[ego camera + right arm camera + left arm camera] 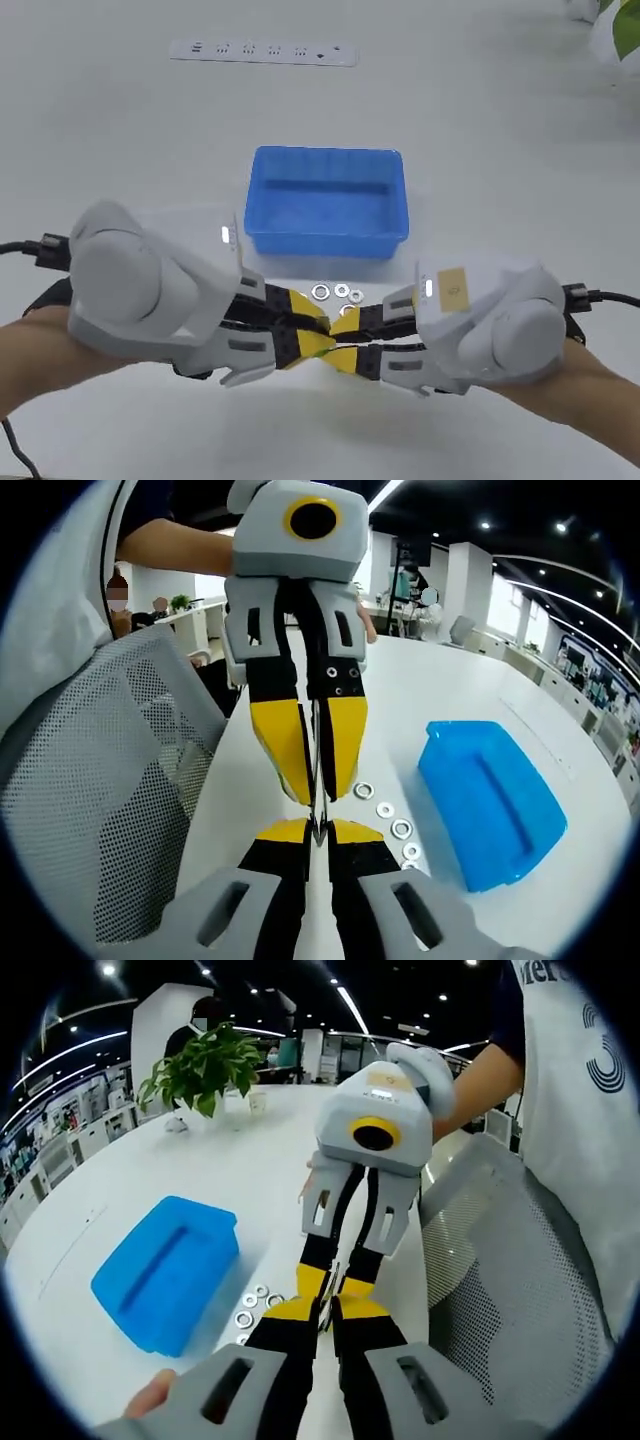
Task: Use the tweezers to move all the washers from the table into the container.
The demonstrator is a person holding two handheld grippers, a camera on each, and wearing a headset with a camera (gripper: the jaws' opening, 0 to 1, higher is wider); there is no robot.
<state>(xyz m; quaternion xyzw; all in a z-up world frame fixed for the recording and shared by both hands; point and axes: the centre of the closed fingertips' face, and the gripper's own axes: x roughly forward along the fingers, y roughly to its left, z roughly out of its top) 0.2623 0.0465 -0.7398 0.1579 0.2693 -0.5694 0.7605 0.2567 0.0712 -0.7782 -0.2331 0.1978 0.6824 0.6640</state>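
Washers (341, 292): a small cluster flat on the table (500, 150), just beside the container (327, 200); likely light, stiff and slippery, best nipped across the rim.
Tweezers (317, 770): thin and probably springy.
Left gripper (318, 792): jaws narrow, pinching the tweezers.
Right gripper (318, 832): jaws narrow on the tweezers' end.

washers (340, 291): flat, clustered | container (326, 200): blue, just beside | tweezers (318, 780): thin, gripped
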